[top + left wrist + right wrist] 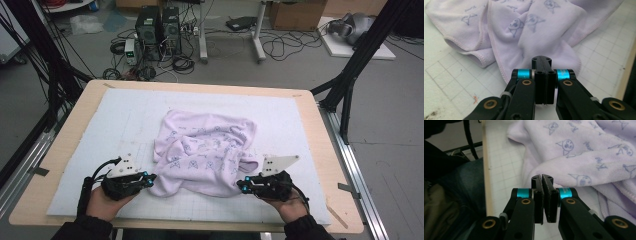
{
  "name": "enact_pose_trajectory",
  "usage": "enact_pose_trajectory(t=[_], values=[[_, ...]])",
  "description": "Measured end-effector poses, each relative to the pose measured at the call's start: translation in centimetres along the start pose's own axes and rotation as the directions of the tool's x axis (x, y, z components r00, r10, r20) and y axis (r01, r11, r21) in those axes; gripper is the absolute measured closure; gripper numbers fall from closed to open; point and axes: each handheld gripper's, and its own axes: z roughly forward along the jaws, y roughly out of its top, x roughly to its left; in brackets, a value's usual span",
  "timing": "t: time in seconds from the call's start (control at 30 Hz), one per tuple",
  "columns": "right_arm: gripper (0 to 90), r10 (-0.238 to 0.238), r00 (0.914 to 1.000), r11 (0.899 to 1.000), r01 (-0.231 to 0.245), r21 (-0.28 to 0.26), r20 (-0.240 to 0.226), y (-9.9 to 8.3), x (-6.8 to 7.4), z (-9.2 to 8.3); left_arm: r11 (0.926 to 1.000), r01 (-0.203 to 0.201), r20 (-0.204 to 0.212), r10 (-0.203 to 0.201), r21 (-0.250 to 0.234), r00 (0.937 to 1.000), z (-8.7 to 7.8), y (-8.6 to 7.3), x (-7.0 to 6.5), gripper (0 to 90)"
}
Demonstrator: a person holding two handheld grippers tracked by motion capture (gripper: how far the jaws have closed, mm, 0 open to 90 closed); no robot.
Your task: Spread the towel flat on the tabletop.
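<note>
A pale lilac towel (pixel 205 150) printed with small cartoon figures lies crumpled in the middle of the white gridded mat (pixel 125 115). My left gripper (pixel 151 179) sits at the towel's near left corner, jaws shut. In the left gripper view the towel (pixel 544 32) bunches into the tips of the left gripper (pixel 541 59). My right gripper (pixel 240 186) is at the near right corner, also shut. In the right gripper view a fold of the towel (pixel 579 152) meets the pinched tips of the right gripper (pixel 542 178). How much cloth sits between the pads is hidden.
The mat covers a wooden table (pixel 75 115) with a narrow bare rim. Black frame posts (pixel 350 75) stand at both far corners. Computer towers (pixel 157 27) and cables lie on the floor beyond. A jeans-clad leg (pixel 461 185) is below the near edge.
</note>
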Motion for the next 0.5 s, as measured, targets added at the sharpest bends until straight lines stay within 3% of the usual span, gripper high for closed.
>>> enact_pose_trajectory(t=[0.13,0.27,0.4,0.5], values=[[87.5,-0.017,0.9997,1.0,0.018,0.012,-0.02,-0.2,0.9,-1.3,0.9998,-0.013,0.01,0.013,-0.017,0.9999,-0.6,0.0,-0.3,86.5],[77.8,0.005,0.9996,1.0,-0.005,0.007,0.026,-0.4,-0.2,-1.8,0.9996,-0.009,0.019,0.009,-0.026,0.9998,0.7,0.4,0.7,75.6],[63.4,-0.009,0.9986,0.999,0.007,0.047,0.052,-0.3,-2.0,0.8,1.0,-0.004,0.005,0.004,-0.008,1.0,3.4,1.0,2.1,65.0],[59.3,0.023,0.9995,0.997,-0.024,0.074,0.022,-0.5,-3.3,3.5,0.9986,0.028,0.031,-0.029,0.045,0.9991,5.9,0.9,3.0,61.3]])
